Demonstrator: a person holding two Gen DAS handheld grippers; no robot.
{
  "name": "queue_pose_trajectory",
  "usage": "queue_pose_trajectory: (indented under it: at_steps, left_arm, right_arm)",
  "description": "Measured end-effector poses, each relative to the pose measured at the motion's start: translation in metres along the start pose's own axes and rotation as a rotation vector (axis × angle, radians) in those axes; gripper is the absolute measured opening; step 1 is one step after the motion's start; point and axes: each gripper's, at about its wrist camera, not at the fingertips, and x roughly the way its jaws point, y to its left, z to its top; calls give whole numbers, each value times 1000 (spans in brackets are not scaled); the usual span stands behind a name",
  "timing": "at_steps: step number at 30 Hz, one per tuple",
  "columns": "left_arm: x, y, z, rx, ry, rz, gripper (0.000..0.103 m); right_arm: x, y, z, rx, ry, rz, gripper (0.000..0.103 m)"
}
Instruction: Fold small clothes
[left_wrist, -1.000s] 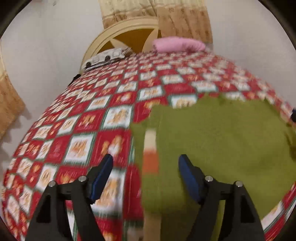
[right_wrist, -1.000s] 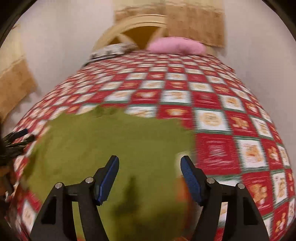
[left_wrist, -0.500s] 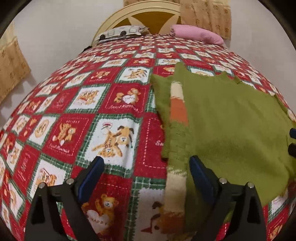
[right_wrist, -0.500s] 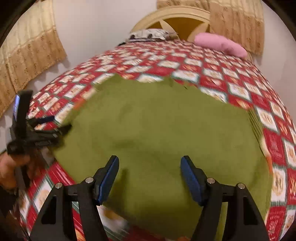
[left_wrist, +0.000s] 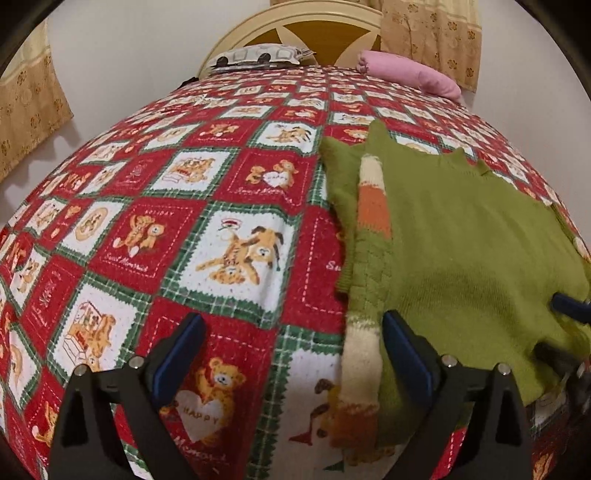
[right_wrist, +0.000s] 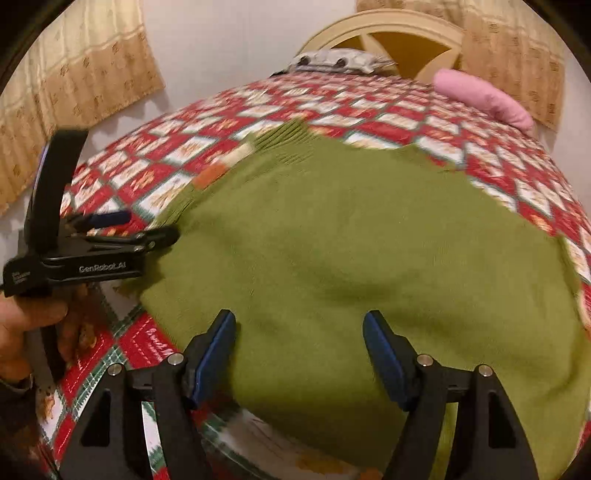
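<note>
A small green knitted sweater (left_wrist: 461, 251) lies flat on the bed, with a cream and orange striped sleeve (left_wrist: 371, 206) folded along its left edge. It fills most of the right wrist view (right_wrist: 351, 258). My left gripper (left_wrist: 291, 354) is open and empty, low over the sweater's left edge and the bedspread. My right gripper (right_wrist: 299, 350) is open and empty, just above the sweater's near edge. The left gripper also shows at the left of the right wrist view (right_wrist: 122, 229), by the sweater's side. The right gripper's fingertips (left_wrist: 565, 306) show at the right edge of the left wrist view.
The bed has a red, green and white teddy-bear bedspread (left_wrist: 184, 229). A pink pillow (left_wrist: 410, 74) and a grey patterned pillow (left_wrist: 258, 55) lie at the cream headboard (left_wrist: 295, 22). Tan curtains (right_wrist: 74, 74) hang on the walls. A hand (right_wrist: 22, 325) holds the left gripper.
Both grippers have swung round and come lower, towards the sweater. The sweater lies still. Both grippers have stayed open.
</note>
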Motion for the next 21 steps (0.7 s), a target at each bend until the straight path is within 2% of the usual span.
queue_pose_trajectory:
  at_steps: [2,5,12,21]
  left_arm:
    - [0,0,0,1,-1,2,99]
    - [-1,0,-1,2,-2,3,99]
    - [-1,2,-3,-8,10,-19,99]
    - [-5,5,-10,-17,16,-33,99]
  right_arm:
    - [-8,-10,1,40,-34,-32,73]
    - [-4,-23,7,64,-30,-80,73]
    - [13,-10,0,-18,-1,-196,74]
    - [9,-13,-8,14,-11,-187,74]
